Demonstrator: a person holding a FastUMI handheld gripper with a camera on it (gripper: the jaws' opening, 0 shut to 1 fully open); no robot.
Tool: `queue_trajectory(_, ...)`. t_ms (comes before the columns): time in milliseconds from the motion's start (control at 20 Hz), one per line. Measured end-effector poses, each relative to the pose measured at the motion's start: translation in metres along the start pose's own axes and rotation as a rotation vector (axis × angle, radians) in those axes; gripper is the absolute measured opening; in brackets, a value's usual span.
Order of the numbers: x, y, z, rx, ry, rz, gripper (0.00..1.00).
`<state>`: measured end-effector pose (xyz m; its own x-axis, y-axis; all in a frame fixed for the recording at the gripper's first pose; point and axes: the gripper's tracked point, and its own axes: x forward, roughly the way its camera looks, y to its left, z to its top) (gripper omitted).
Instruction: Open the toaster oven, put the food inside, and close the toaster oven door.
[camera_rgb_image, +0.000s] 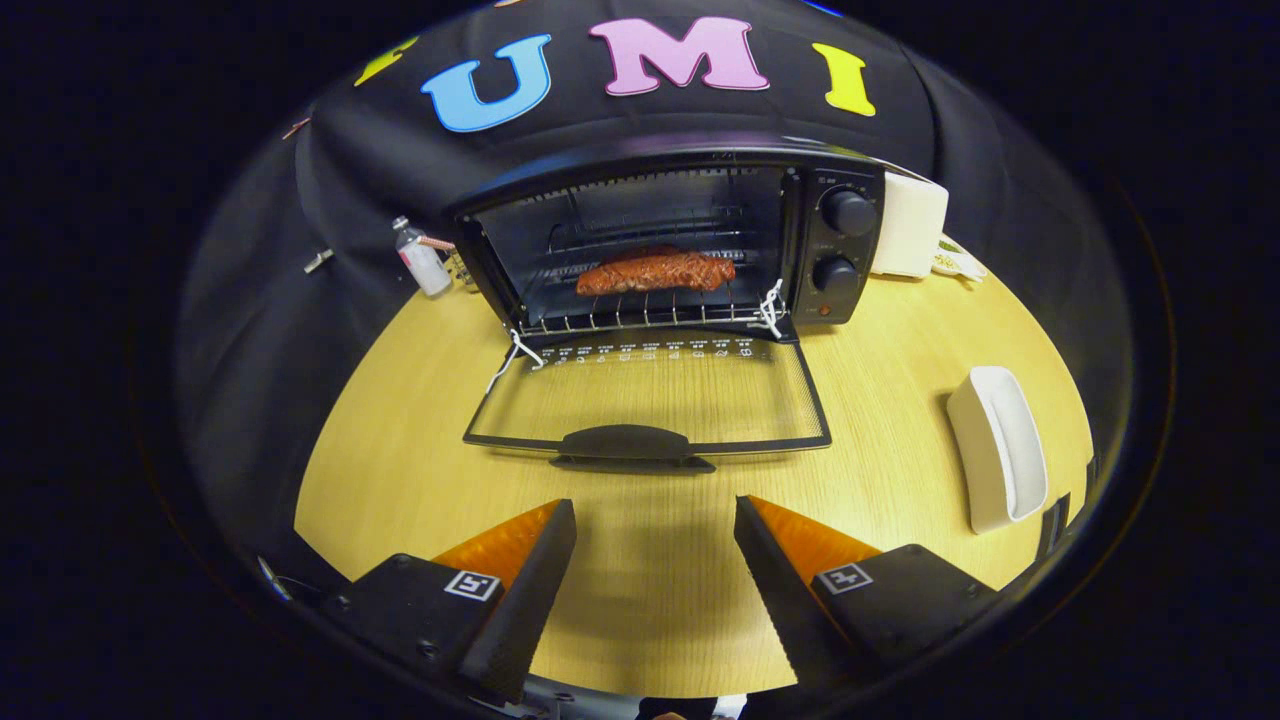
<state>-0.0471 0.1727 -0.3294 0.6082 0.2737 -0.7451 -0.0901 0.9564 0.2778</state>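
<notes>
A black toaster oven (840, 250) stands at the far side of the wooden table. Its glass door (650, 400) lies folded down flat toward me, with the door handle (625, 442) at its near edge. A reddish-brown piece of meat (655, 272) rests on the wire rack (640, 315) inside the oven. My gripper (655, 515) is open, held above the table a short way before the door handle. Nothing is between its fingers.
A white oblong dish (998, 450) lies on the table to the right of the door. A small bottle (420, 258) stands left of the oven. A white box (910, 225) sits behind the oven's right side. Bare table (400, 470) lies left of the door.
</notes>
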Motion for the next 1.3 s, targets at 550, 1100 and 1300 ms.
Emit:
queue_trajectory(550,0.049,-0.003,-0.017,-0.012,0.121,-0.135,0.99)
queue_trajectory(1100,0.050,-0.005,-0.001,-0.062,0.070,-0.171,1.00)
queue_trajectory(1300,0.035,-0.002,0.009,-0.102,0.020,-0.158,1.00)
